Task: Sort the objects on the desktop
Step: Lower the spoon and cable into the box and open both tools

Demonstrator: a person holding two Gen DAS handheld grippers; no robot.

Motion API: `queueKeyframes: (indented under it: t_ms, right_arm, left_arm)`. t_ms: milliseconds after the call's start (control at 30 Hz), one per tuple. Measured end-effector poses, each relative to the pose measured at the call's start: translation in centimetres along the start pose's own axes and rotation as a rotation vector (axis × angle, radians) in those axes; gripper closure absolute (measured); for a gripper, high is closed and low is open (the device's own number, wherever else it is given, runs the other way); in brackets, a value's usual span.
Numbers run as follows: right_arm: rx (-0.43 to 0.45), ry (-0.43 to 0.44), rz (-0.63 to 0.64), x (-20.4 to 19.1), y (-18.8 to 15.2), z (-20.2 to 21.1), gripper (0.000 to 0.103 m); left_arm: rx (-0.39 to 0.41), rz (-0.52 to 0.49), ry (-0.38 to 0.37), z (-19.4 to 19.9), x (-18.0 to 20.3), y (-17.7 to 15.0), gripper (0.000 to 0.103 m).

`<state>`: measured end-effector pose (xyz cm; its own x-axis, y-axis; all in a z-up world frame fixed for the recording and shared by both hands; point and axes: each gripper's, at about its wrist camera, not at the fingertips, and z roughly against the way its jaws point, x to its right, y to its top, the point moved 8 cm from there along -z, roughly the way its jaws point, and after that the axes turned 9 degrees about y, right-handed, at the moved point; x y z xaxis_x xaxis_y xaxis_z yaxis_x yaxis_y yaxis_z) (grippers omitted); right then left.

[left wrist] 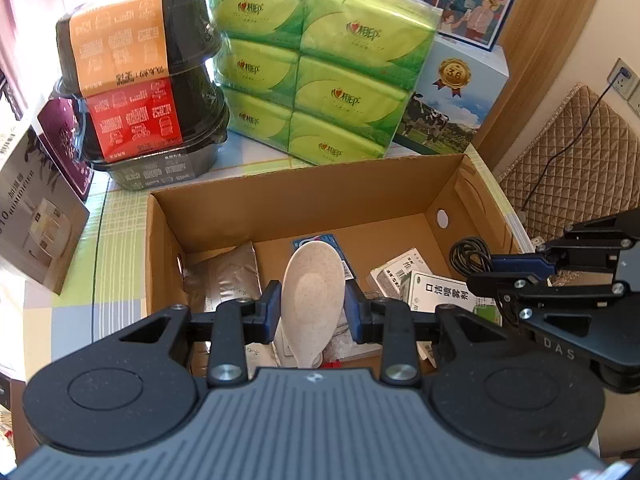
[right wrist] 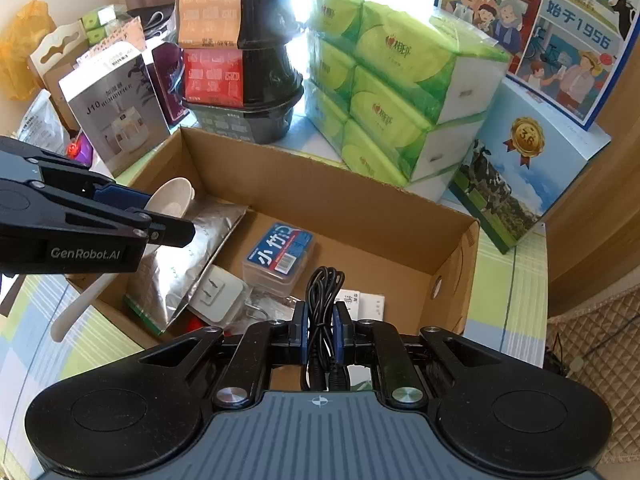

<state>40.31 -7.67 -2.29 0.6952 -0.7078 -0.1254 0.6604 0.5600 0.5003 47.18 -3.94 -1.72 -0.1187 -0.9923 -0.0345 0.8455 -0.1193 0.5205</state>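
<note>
While both tools hang over the open cardboard box (left wrist: 304, 200) on the worktop (left wrist: 100, 240), I find my left claw (left wrist: 312, 312) closed partway on a speckled rice spoon (left wrist: 312, 280), bowl pointing forward. My right claw (right wrist: 320, 332) is pinched nearly closed around a bundled black cable (right wrist: 322, 300). Below lie a foil pouch (right wrist: 180, 264), white plug (right wrist: 218, 292) and toothpick case (right wrist: 280, 256). Tissue packs (left wrist: 312, 68) stand behind.

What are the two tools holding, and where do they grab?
The left tool pinches the beige spoon across its bowl. The right tool squeezes the black cable bundle around its middle.
</note>
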Motion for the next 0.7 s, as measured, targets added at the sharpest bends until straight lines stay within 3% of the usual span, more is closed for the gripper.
queueKeyframes:
  t_ms: [700]
  right_arm:
    - [-0.010, 0.005, 0.033, -1.6, 1.6, -2.1, 0.094]
  left_arm:
    - [0.017, 0.038, -0.015, -2.3, -1.0, 1.8, 0.075]
